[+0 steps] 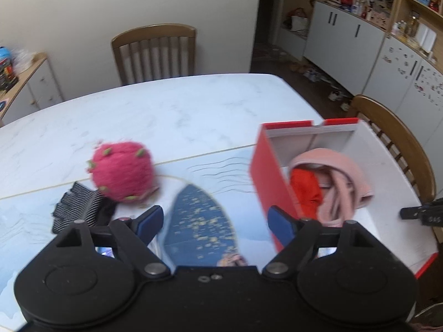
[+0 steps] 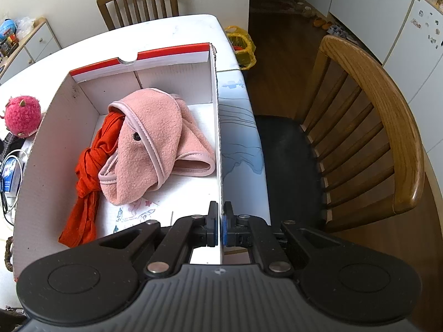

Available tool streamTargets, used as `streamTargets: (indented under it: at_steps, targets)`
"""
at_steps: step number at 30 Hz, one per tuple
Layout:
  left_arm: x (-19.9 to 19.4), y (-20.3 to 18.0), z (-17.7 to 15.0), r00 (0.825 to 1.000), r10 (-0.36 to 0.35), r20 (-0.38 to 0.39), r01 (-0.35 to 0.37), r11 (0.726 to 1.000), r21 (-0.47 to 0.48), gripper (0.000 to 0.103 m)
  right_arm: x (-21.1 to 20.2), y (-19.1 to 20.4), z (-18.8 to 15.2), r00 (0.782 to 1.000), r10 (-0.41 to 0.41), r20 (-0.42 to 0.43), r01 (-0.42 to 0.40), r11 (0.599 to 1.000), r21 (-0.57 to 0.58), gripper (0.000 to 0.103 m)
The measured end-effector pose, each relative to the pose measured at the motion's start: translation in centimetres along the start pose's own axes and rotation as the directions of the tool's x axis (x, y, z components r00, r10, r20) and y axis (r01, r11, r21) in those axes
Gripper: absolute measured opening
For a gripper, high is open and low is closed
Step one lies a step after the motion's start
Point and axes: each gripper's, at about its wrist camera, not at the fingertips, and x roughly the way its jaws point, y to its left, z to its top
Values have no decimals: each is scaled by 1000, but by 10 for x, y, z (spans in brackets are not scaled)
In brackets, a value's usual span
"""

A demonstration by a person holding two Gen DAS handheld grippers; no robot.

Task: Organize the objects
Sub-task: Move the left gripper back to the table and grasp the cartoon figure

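Right claw (image 2: 220,222) clamping box wall (image 2: 218,138)

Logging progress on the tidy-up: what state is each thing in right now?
Red cardboard box: open, lidless, wall pinched by right gripper.
Pink fleece hat: inside box.
Orange scarf: inside box, knotted.
Pink knitted hat: on table.
Striped glove: on table.
Left gripper: open, empty.

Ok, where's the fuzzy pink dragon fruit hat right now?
In the left wrist view the pink hat lies on the table, left of the red box, partly on the striped gloves.
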Motion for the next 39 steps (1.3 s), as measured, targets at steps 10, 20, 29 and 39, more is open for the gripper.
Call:
streamTargets:
  at_steps: [10,20,29,39]
  targets:
    - [30,0,-33,997,-17,-76,22,998,67,94,5,-1,8,1000,-8,-5,8,1000,11,3]
    - [67,-13,-63,987,-44,-154,55,996,70,95,4,3,4,1000,-3,-22,3,1000,-6,2]
    - [77,-19,-69,989,-23,-144,35,996,83,84,5,4,0,999,-3,-32,3,1000,-3,2]
    - [77,-25,-69,992,-34,-125,46,994,95,51,5,4,0,999,-5,-33,5,1000,-9,2]
